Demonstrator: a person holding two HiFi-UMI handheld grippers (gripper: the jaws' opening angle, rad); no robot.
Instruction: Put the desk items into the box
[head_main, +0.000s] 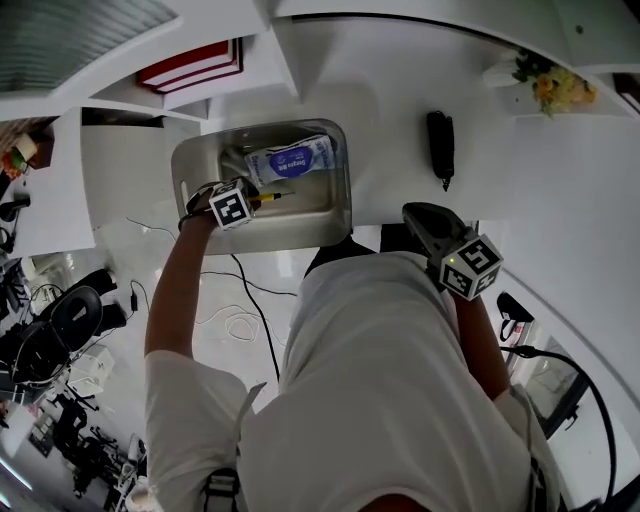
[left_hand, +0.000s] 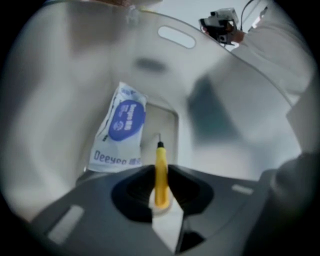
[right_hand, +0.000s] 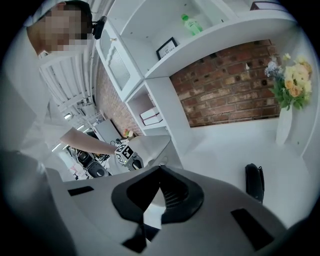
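A grey plastic box (head_main: 190, 165) stands at the desk's left end. A blue and white wipes pack (head_main: 291, 160) lies inside it, and the same wipes pack (left_hand: 121, 129) shows in the left gripper view. My left gripper (head_main: 240, 203) reaches down into the box, shut on a thin yellow pen (left_hand: 161, 172) whose dark tip points at the box floor (left_hand: 160, 116). The yellow pen (head_main: 272, 198) sticks out to the right of the marker cube. My right gripper (head_main: 430, 225) hovers at the desk's near edge, shut and empty. A black oblong item (head_main: 440, 145) lies on the desk beyond it.
A vase of yellow flowers (head_main: 550, 82) stands at the back right of the white desk (head_main: 560, 180). Red books (head_main: 195, 62) lie on a shelf behind the box. The box has a handle slot (left_hand: 176, 37) in its far wall. Cables and gear lie on the floor (head_main: 80, 330) at left.
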